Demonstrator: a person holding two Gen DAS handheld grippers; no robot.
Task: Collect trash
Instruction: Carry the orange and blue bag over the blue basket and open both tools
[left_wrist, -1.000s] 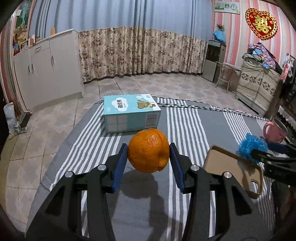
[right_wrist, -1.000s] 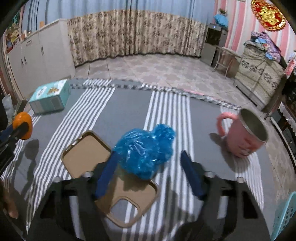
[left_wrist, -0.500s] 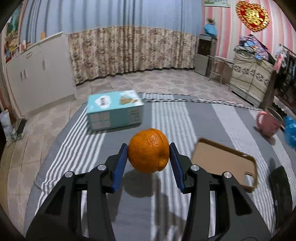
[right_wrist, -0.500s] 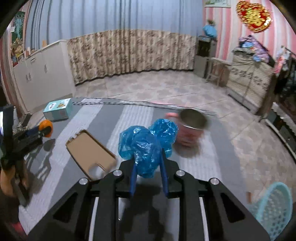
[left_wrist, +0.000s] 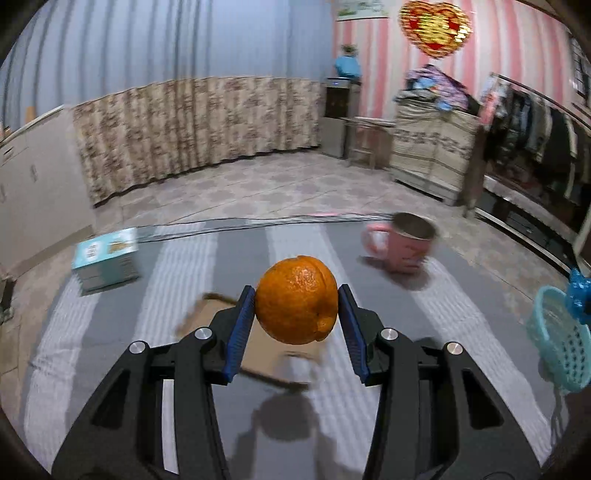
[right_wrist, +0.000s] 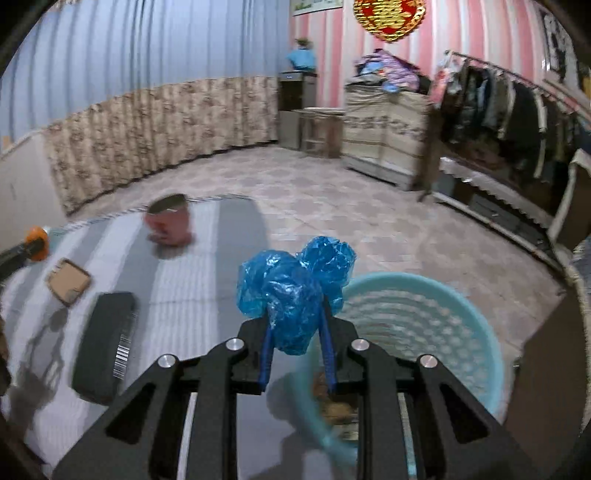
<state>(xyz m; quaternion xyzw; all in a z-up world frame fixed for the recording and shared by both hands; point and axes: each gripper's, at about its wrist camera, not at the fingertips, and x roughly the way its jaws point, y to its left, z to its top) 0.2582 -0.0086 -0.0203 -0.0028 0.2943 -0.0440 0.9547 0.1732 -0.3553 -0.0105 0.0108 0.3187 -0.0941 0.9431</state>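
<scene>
Firstly, the left wrist view: the left gripper (left_wrist: 296, 308) pinches an orange (left_wrist: 296, 301) between its blue pads, held clear above the striped cloth (left_wrist: 177, 266). The orange and the fingers hide most of a brown flat case (left_wrist: 201, 314) lying beneath, its outline smeared by motion blur. A pink mug (left_wrist: 400, 245) stands blurred near the cloth's far edge, and a teal box (left_wrist: 106, 258) sits near the left edge. At the right border a light-blue basket (left_wrist: 561, 343) is cut off, with a scrap of blue plastic just above its rim. Open cloth lies between mug and box. Next, the right wrist view: the right gripper (right_wrist: 296, 334) is clamped on a crumpled blue plastic bag (right_wrist: 291, 288), held above the near rim of the basket (right_wrist: 424, 317), which stands off the cloth's right edge. The basket's contents are dim and cannot be identified. A black case (right_wrist: 103, 343) lies on the cloth at left, its lower end blurred. Bare tiled floor extends beyond.
</scene>
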